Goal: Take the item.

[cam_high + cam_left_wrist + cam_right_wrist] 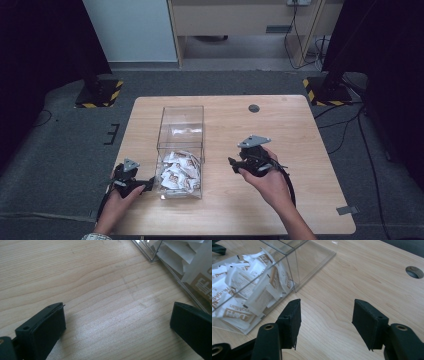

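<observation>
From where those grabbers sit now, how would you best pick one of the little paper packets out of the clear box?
Probably from above: the clear box is open-topped, with walls on every side. Pinch a raised corner or edge of a top packet in the heap. They lie loose and crumpled, so upturned flaps offer thin edges the open right gripper could likely close on.

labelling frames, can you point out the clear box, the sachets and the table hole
clear box [181, 116], high view, far wall
sachets [179, 171], high view, middle of the pile
table hole [414, 272], right gripper view, its centre
</observation>
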A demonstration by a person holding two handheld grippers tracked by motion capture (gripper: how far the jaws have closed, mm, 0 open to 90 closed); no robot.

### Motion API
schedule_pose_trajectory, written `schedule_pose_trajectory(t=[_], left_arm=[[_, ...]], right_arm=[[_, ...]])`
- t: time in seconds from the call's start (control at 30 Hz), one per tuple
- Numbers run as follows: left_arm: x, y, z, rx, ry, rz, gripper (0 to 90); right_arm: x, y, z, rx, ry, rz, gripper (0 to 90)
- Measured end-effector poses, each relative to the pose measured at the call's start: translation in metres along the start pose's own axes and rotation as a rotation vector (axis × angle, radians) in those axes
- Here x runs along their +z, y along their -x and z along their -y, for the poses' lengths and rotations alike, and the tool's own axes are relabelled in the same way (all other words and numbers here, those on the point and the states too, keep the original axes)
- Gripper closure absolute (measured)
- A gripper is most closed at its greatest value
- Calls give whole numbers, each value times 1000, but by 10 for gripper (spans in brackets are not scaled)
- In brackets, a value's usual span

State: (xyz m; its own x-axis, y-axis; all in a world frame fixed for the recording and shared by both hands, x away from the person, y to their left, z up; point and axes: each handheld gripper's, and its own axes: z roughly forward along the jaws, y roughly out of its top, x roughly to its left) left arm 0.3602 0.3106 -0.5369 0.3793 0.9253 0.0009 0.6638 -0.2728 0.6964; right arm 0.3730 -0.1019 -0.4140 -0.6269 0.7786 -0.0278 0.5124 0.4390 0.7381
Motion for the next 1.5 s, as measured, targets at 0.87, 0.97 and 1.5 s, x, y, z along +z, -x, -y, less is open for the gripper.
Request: schedule_pose_trajectory(t=[0.87, 0.97, 1.5], left_arm=[[0, 0, 0, 1, 1, 2, 0], [0, 0, 0, 0, 1, 2, 0], [0, 0, 0, 0, 1, 2, 0]], right_arm=[[14, -48, -47, -107, 23, -122, 602], [19, -53, -49, -114, 26, -138, 630], [36, -83, -50, -160, 10, -209, 688]])
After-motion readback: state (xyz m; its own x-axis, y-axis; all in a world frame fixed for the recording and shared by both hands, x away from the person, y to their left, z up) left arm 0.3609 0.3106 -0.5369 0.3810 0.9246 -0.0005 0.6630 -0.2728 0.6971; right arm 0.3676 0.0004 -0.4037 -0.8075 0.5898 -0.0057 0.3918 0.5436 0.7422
